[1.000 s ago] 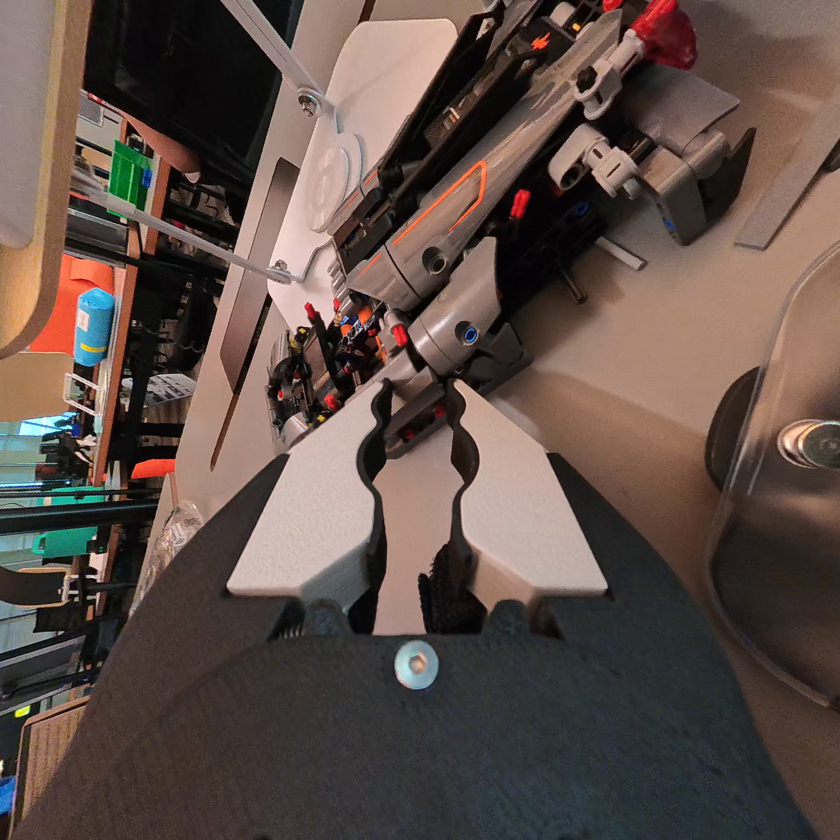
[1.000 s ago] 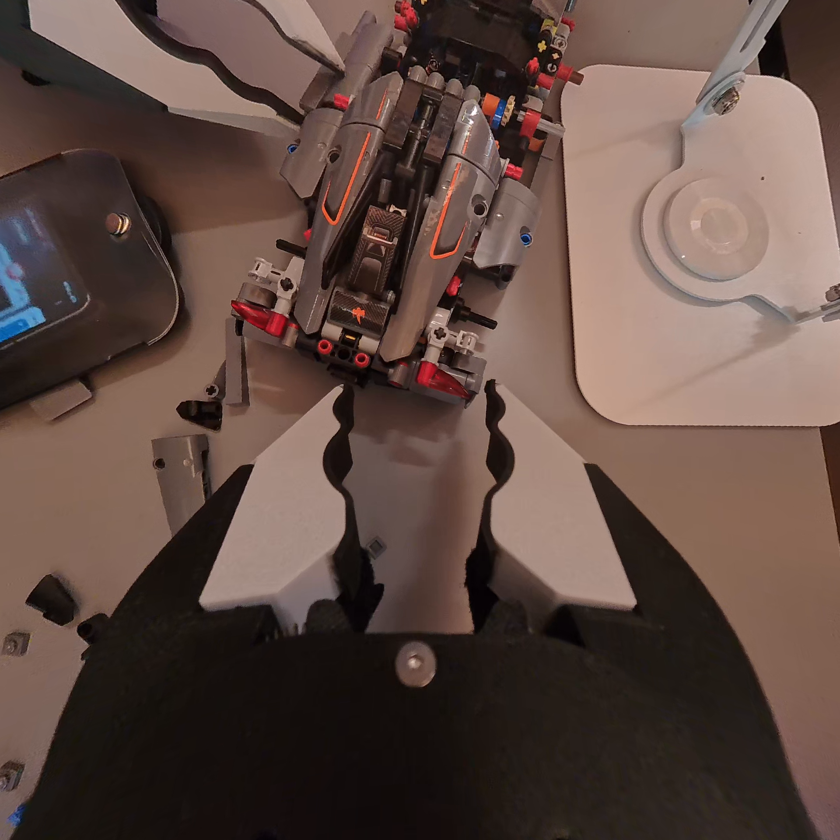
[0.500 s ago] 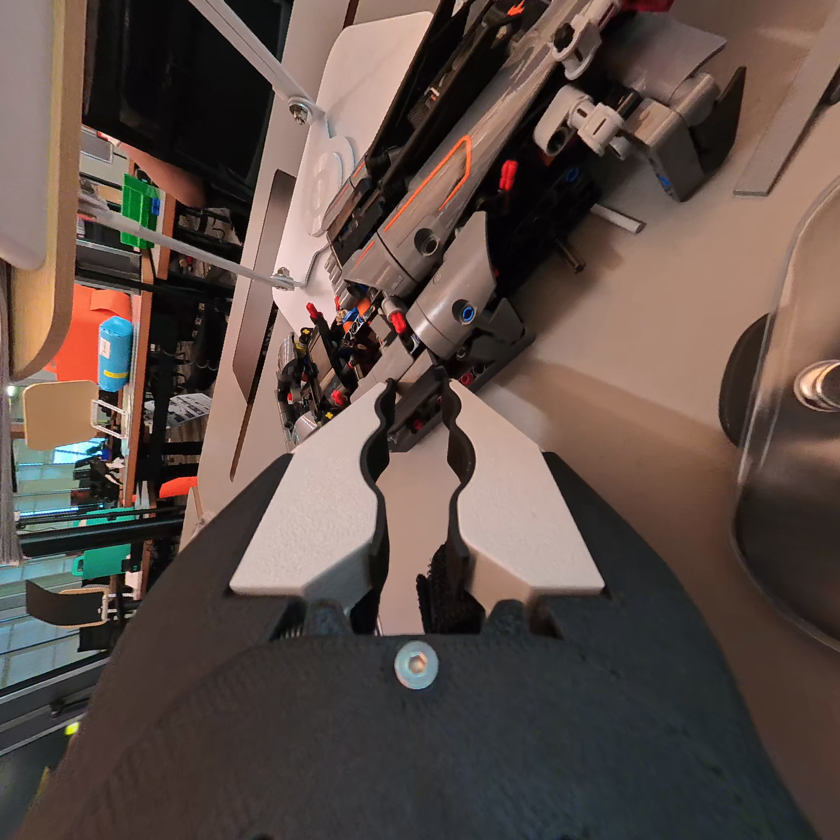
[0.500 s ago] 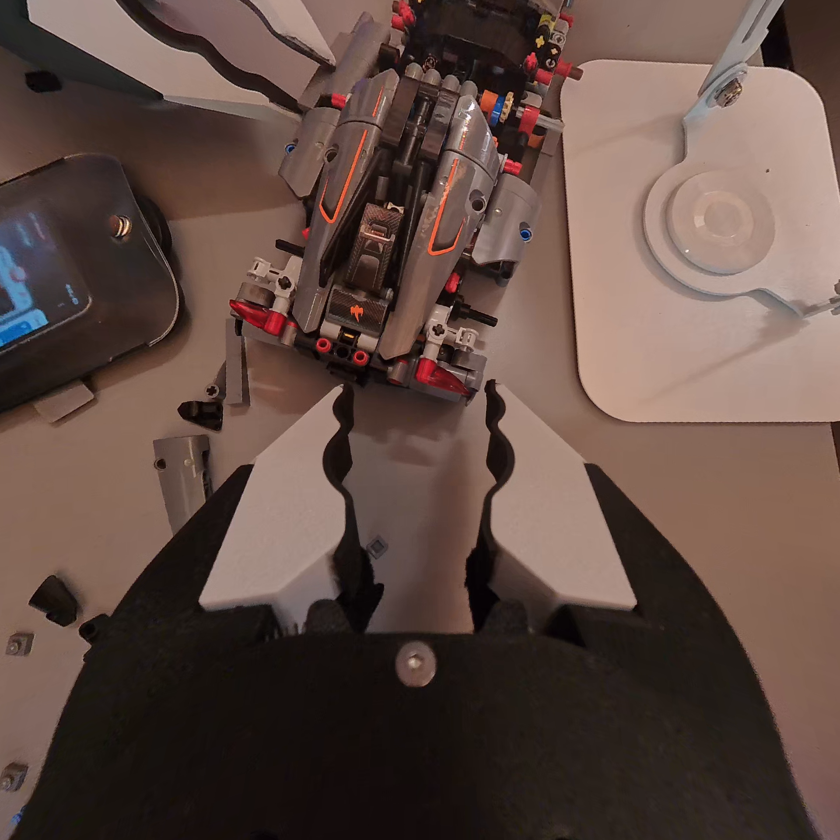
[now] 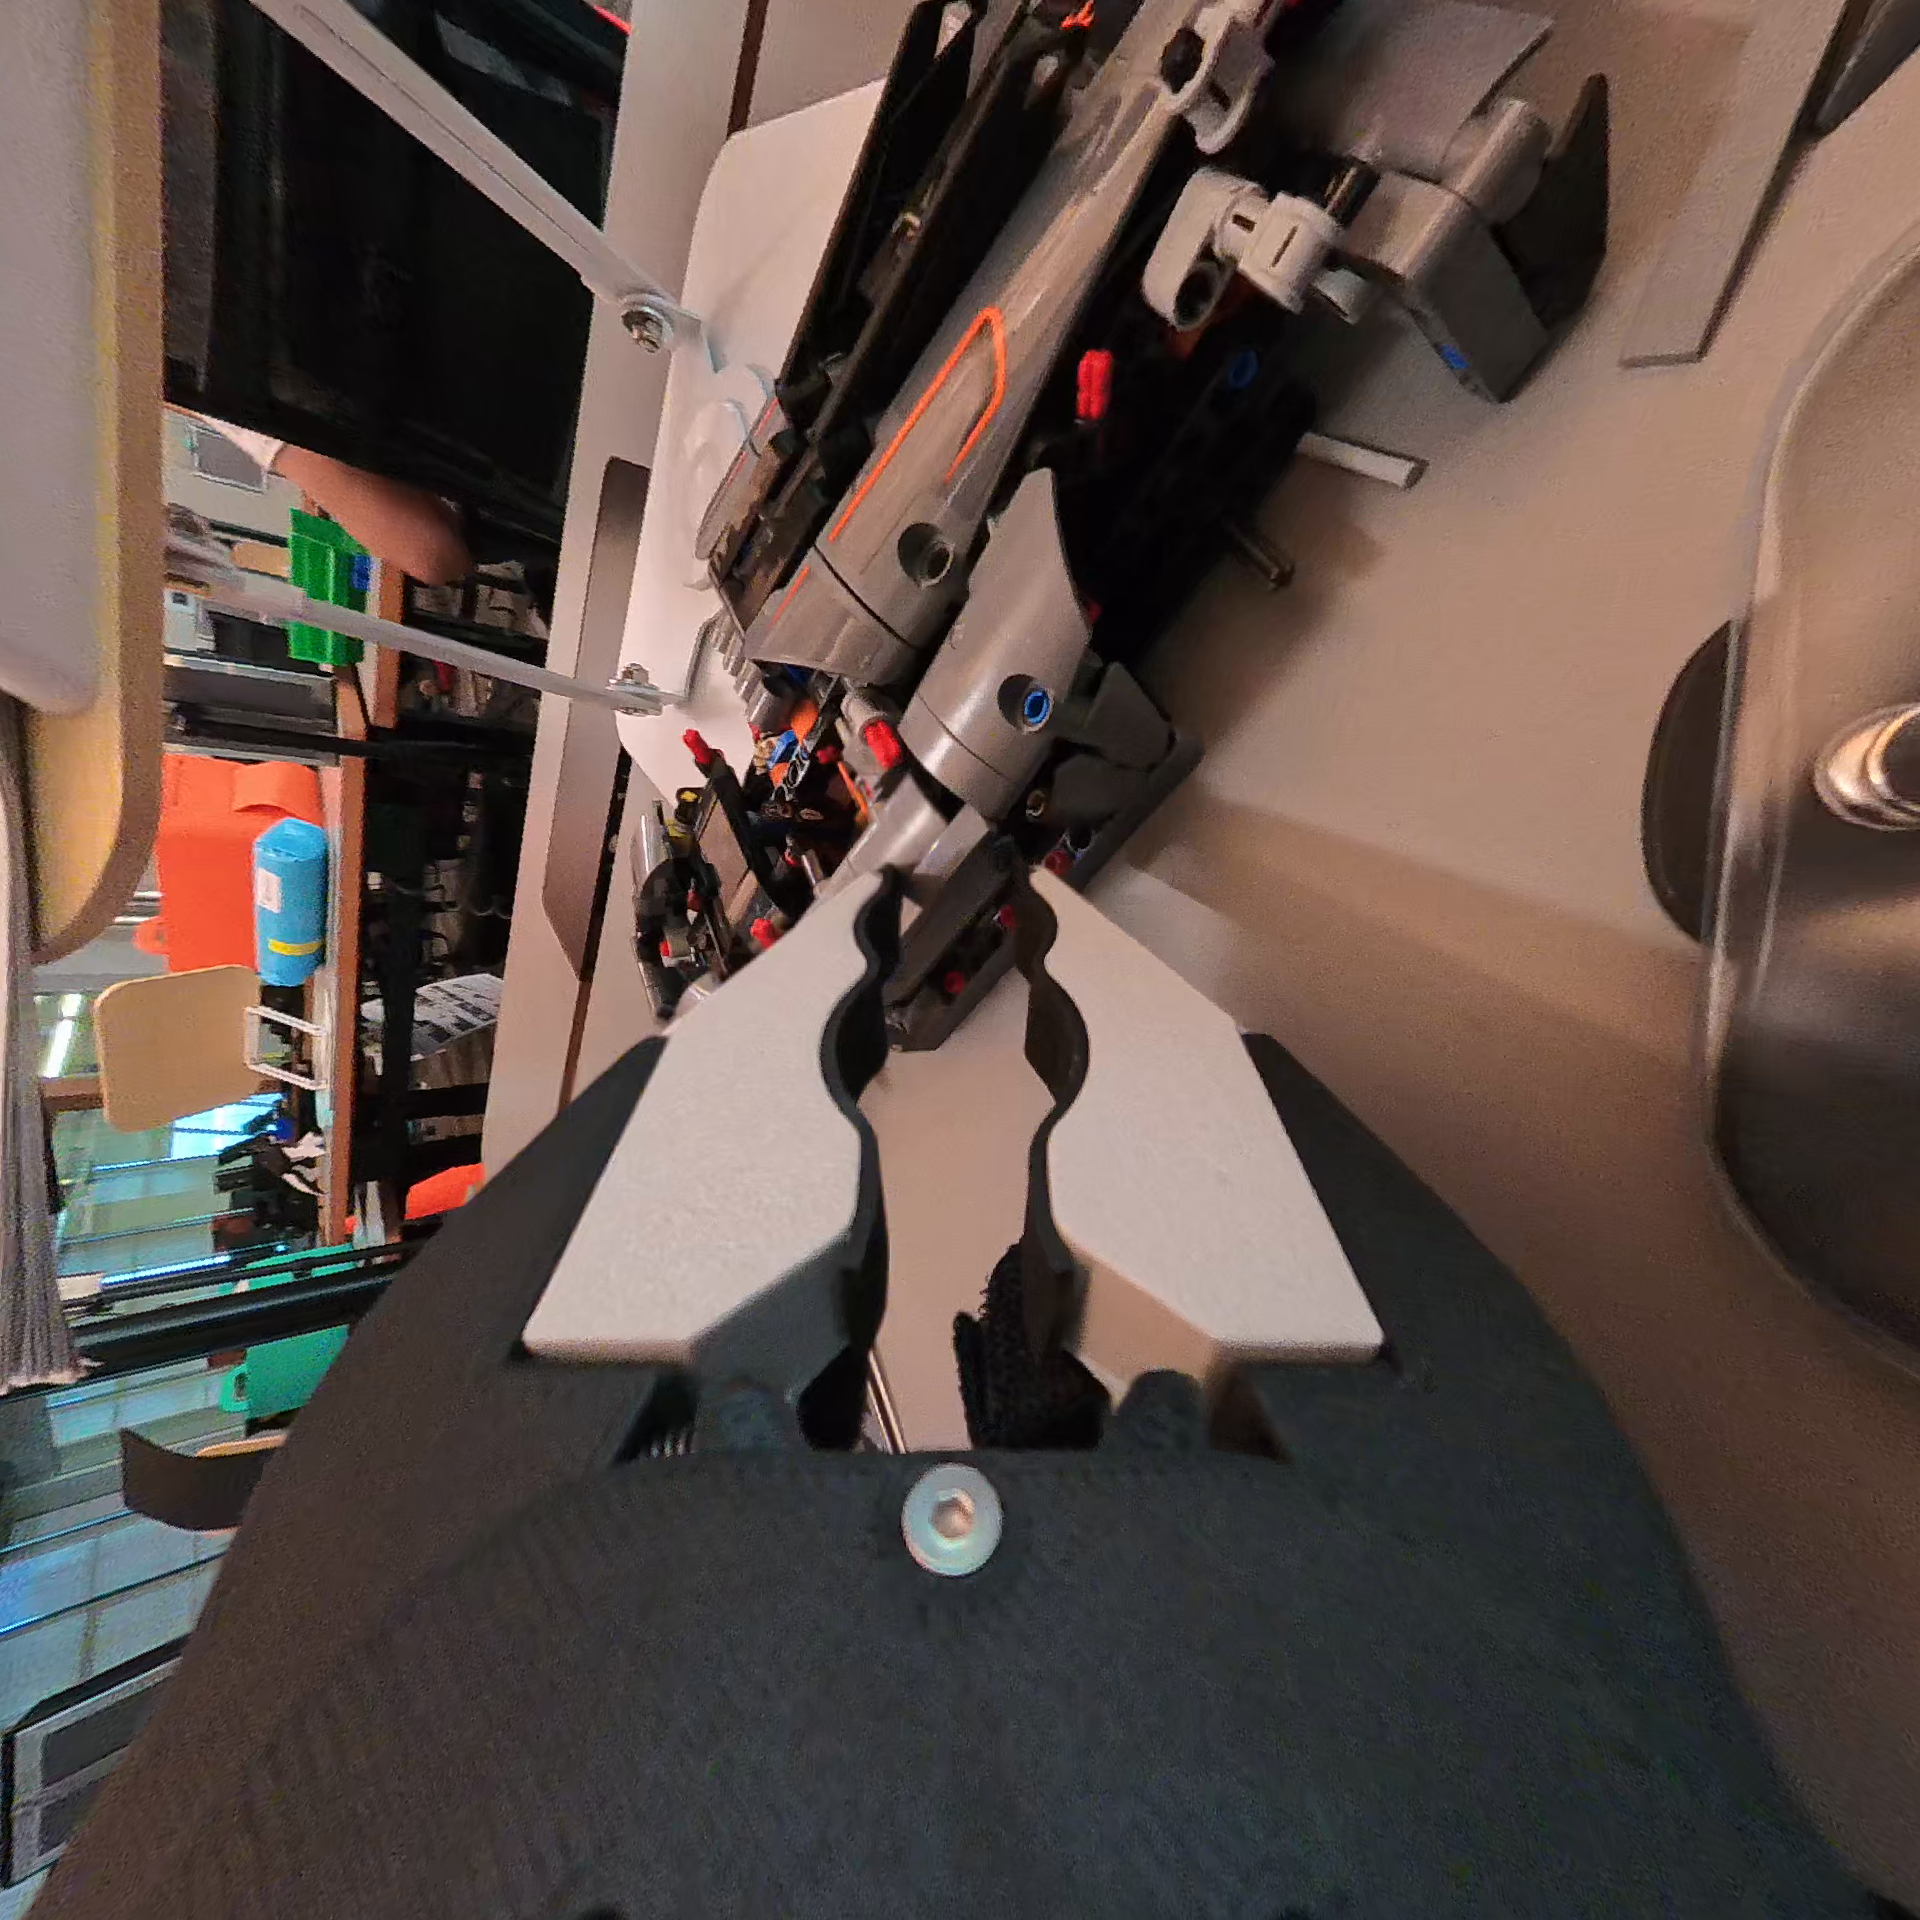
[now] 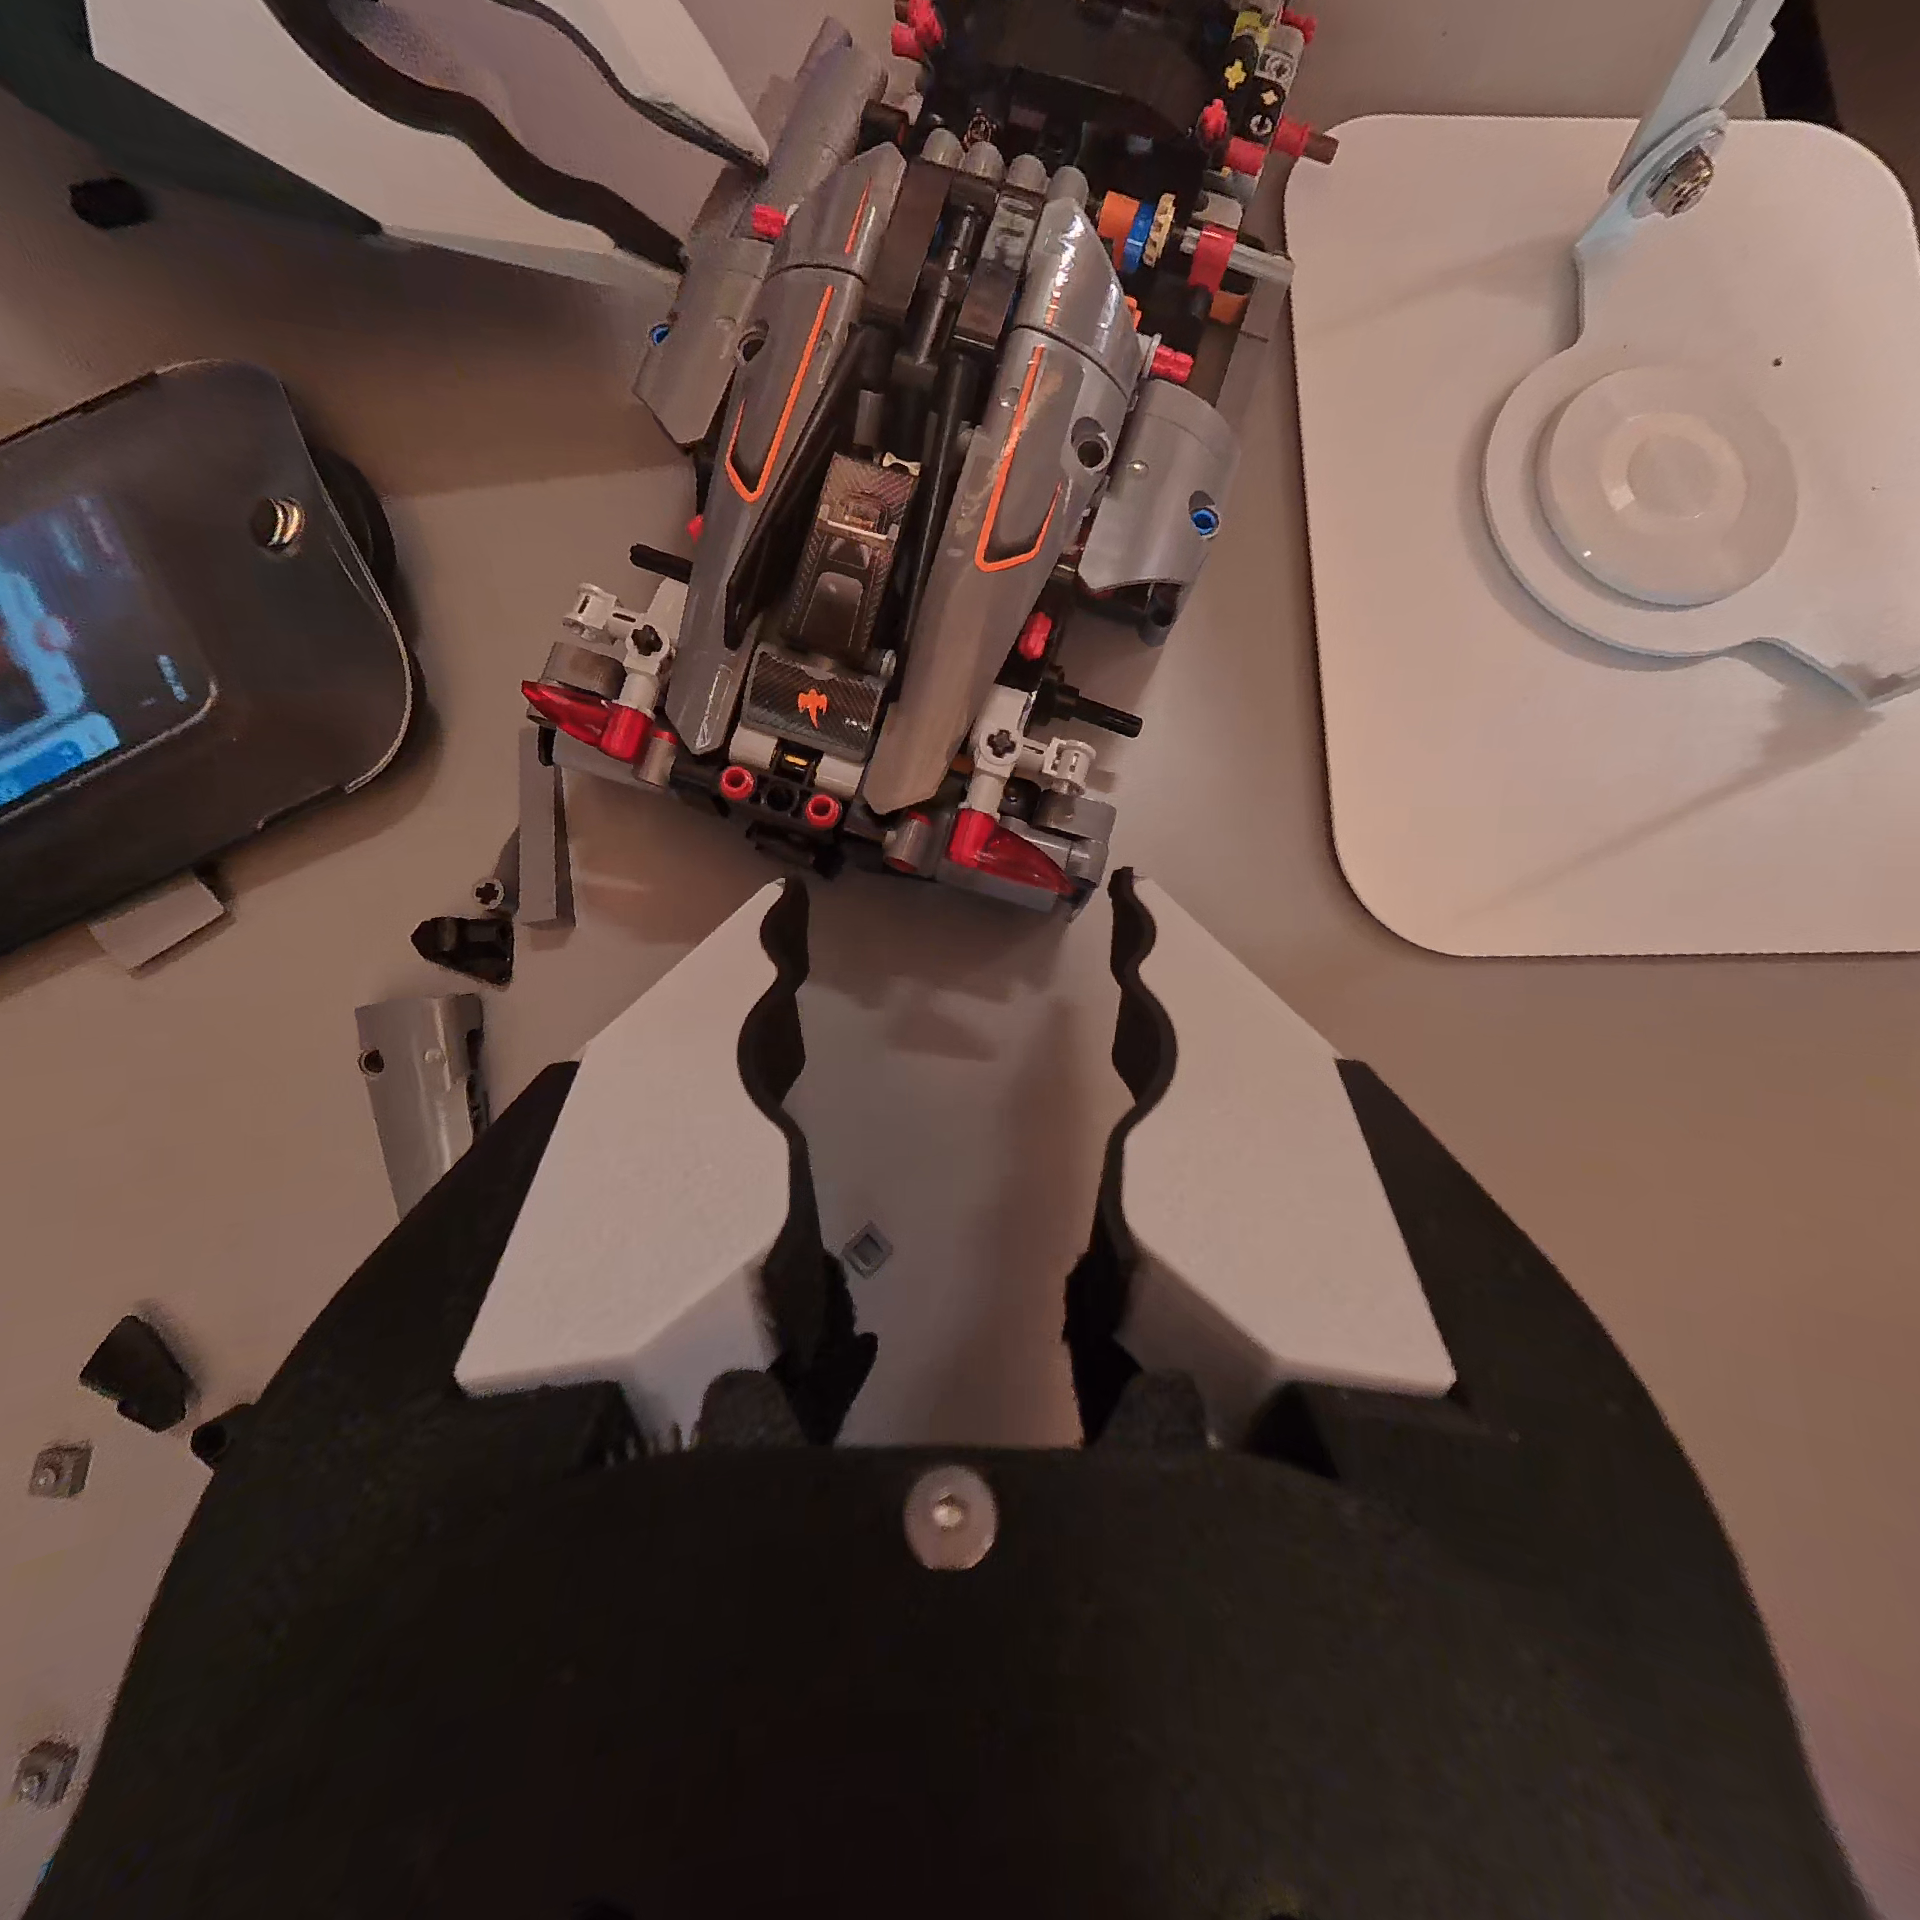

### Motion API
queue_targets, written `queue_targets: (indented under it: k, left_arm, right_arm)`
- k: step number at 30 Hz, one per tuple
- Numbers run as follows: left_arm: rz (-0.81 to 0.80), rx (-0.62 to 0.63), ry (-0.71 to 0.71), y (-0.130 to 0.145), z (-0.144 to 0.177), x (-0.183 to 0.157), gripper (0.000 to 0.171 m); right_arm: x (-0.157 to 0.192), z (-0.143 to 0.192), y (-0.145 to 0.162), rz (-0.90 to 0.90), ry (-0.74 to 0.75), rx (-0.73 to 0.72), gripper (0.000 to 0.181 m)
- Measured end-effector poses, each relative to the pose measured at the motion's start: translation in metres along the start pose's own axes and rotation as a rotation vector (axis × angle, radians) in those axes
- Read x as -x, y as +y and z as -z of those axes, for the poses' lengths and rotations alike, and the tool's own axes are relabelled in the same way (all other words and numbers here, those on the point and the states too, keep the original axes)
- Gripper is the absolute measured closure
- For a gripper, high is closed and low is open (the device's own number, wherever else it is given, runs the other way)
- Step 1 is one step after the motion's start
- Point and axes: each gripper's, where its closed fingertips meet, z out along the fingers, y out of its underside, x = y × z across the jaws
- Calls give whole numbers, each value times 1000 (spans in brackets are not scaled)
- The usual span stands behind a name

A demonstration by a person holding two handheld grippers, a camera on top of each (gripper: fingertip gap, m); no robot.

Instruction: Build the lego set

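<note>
A grey, black and orange lego car [image 6: 894,499] with red tips lies on the table, its front end towards my right gripper [image 6: 951,894]. That gripper is open and empty, with its tips just short of the car's front. My left gripper [image 5: 961,894] is at the car's [image 5: 935,488] rear side. Its jaws stand narrow, closed on a dark grey piece of the car. It also shows in the right wrist view, where its white fingers [image 6: 468,114] touch the car's rear left panel.
A phone under a clear plate [image 6: 208,644] lies left of the car. A white base plate [image 6: 1558,810] with a metal stand lies to its right. Loose pieces lie front left: a grey panel [image 6: 426,1091], a black piece [image 6: 468,940] and small grey bits [image 6: 57,1470]. The left gripper's tips are roughly 15 cm from the right gripper's.
My left gripper has pushed forward, so the car's rear side piece sits deeper between its fingers. The car's rear has shifted slightly. My right gripper has stayed open in place.
</note>
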Motion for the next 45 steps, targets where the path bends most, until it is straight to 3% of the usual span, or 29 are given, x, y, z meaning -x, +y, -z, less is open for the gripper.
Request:
queue_targets:
  k: [7,12,19,35,45]
  left_arm:
    - [0,-1,-36,2,2,5,151]
    - [-27,11,-74,7,0,14,132]
    - [-68,25,-81,14,-10,15,142]
    - [420,-91,57,20,-6,28,146]
    - [528,-130,102,21,-5,29,146]
  right_arm:
    - [0,0,0,-1,-1,-1,124]
    - [1,0,0,-1,-3,-3,124]
    - [2,-1,1,4,-6,2,123]
    - [2,0,0,4,-9,-1,124]
    - [3,-1,1,9,-12,2,124]
